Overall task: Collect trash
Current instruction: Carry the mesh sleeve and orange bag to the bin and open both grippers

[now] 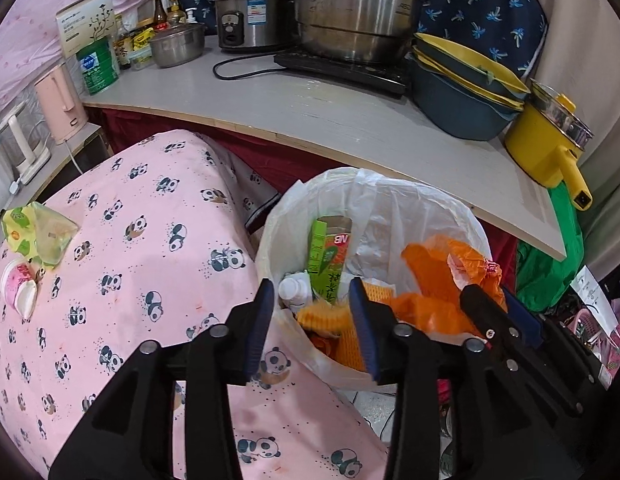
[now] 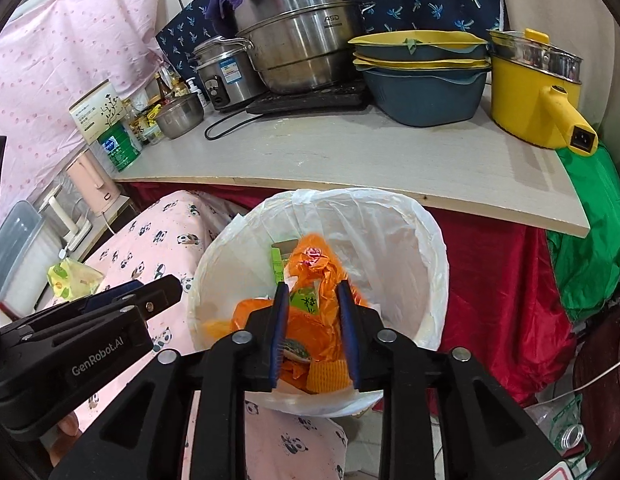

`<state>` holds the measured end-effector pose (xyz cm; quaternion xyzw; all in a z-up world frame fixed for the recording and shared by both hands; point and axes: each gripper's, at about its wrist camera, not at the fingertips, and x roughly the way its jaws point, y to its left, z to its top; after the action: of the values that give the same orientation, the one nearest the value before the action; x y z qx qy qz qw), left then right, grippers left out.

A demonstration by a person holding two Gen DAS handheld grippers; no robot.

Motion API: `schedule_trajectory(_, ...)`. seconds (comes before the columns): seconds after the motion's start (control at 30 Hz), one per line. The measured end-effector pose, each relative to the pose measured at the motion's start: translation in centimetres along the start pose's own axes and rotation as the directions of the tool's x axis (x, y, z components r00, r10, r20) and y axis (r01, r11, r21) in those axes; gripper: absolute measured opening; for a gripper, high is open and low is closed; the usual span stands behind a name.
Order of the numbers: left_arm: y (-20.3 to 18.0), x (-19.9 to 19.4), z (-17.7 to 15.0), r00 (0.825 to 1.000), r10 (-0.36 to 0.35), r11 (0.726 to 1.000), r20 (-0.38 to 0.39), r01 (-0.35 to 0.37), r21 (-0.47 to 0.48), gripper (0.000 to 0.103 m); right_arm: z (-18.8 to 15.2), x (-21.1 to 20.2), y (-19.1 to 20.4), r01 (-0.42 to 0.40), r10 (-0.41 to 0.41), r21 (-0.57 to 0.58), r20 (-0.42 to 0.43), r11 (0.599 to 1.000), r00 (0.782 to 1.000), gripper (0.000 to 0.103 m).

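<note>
A round bin lined with a white bag (image 1: 394,204) (image 2: 394,236) stands in front of the counter. It holds orange plastic wrappers (image 1: 442,264) (image 2: 310,320), a green carton (image 1: 330,256) and a small white bottle (image 1: 293,288). My left gripper (image 1: 312,316) is open and empty over the bin's near left rim. My right gripper (image 2: 312,320) is open and empty above the orange wrappers; it also shows in the left wrist view (image 1: 494,312). A crumpled green-yellow wrapper (image 1: 37,232) (image 2: 71,280) and a pink-white cup (image 1: 19,288) lie on the panda cloth.
A surface with a pink panda cloth (image 1: 141,280) lies left of the bin. The grey counter (image 2: 350,160) behind carries steel pots (image 2: 297,32), stacked blue-yellow bowls (image 2: 426,76), a yellow electric pot (image 2: 530,92) and a green can (image 1: 97,66). A green bag (image 2: 590,252) hangs on the right.
</note>
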<state>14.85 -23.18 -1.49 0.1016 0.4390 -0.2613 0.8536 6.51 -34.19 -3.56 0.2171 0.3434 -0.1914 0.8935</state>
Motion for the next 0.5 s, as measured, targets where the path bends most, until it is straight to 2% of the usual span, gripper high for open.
schedule_trajectory(0.2, 1.6, -0.6, 0.2, 1.000, 0.019, 0.999, 0.016, -0.018, -0.034, 0.048, 0.4, -0.4, 0.9, -0.011, 0.011, -0.009, 0.016, 1.000, 1.000, 0.028)
schedule_trajectory(0.33, 2.5, -1.2, 0.1, 0.999, 0.027, 0.998, 0.025, -0.026, -0.053, 0.053, 0.7, -0.6, 1.4, -0.006, 0.006, -0.023, 0.029, 1.000, 1.000, 0.036)
schedule_trajectory(0.5, 3.5, -1.8, -0.3, 0.999, 0.041, 0.997, 0.033, -0.038, -0.065, 0.054, 1.0, -1.1, 2.0, -0.012, 0.013, -0.019, 0.040, 1.000, 0.999, 0.036)
